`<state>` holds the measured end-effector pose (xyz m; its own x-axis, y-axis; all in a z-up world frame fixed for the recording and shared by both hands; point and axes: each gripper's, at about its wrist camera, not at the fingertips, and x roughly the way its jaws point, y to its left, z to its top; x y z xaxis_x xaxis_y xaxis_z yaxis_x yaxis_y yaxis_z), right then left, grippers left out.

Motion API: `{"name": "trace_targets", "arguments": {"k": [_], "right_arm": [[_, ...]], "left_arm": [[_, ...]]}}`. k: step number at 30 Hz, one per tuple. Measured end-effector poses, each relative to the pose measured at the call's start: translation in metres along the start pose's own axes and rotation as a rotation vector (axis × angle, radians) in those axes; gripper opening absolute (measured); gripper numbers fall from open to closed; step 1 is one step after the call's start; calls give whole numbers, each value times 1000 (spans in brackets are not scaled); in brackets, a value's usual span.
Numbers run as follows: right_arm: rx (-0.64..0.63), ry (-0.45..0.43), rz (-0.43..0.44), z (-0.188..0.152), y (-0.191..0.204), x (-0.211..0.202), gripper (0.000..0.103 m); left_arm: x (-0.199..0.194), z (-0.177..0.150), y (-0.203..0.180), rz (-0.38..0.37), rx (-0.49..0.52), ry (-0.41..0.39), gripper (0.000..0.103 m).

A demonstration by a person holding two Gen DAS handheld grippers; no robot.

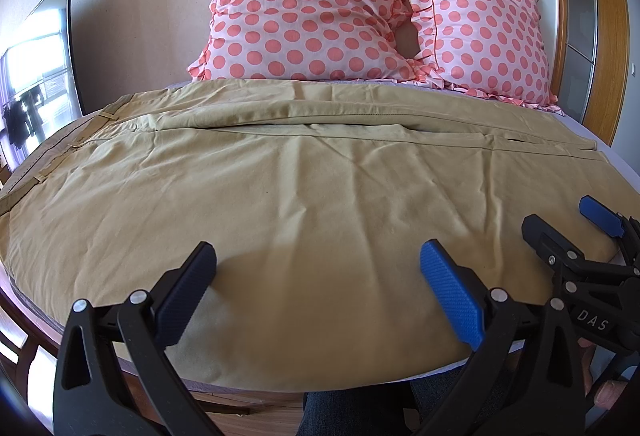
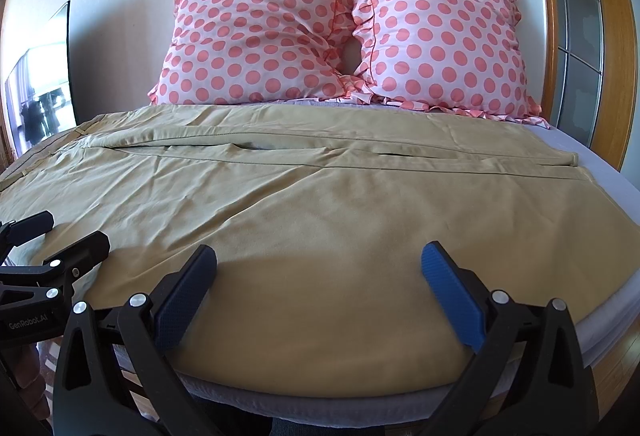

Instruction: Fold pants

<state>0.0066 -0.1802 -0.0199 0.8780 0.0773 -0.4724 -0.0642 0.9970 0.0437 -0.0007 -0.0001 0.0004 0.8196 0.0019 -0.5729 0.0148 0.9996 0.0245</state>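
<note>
Khaki pants lie spread flat across the bed, waistband with belt loops at the left, leg hems at the right. They also fill the right wrist view. My left gripper is open and empty, hovering over the near edge of the pants. My right gripper is open and empty over the near edge too, further right. The right gripper shows in the left wrist view, and the left gripper shows in the right wrist view.
Two pink polka-dot pillows lean against the wall at the head of the bed. A lilac sheet shows at the right. A mirror stands at the left, a wooden door frame at the right.
</note>
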Motion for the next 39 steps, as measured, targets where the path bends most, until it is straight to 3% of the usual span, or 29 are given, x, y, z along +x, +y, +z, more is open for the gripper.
{"name": "trace_targets", "arguments": {"k": [4,7,11,16,21,22,26,32,35,36,39], "right_arm": [[-7,-35,1,1,-4,-8,102],[-11,30,59,22,-16,0,102],[36,-109,-86,77,-59,-14,102],[96,56,-293,153,-125,57,102],[298,170,-446,194,-203,142,102],[344,203,-462,197,-217,162,101],[486,320,-568,204,-259,228,85],[581,444,-676,188,-282,282,75],[571,386,-683,178,-279,280,60],[572,371,-696,175,-280,276,42],[609,323,-660,163,-283,259,16]], "left_arm": [[2,5,2,-17,6,34,101],[6,22,13,-14,7,54,101],[5,54,33,60,-1,-19,101],[34,103,68,92,-104,-12,101],[68,123,95,109,-184,17,101],[75,123,98,85,-198,56,101],[95,118,108,-81,-254,142,101],[105,113,111,-145,-295,181,101],[109,112,110,-166,-293,200,101],[110,112,110,-171,-294,204,101],[110,111,112,-184,-309,204,101]]}}
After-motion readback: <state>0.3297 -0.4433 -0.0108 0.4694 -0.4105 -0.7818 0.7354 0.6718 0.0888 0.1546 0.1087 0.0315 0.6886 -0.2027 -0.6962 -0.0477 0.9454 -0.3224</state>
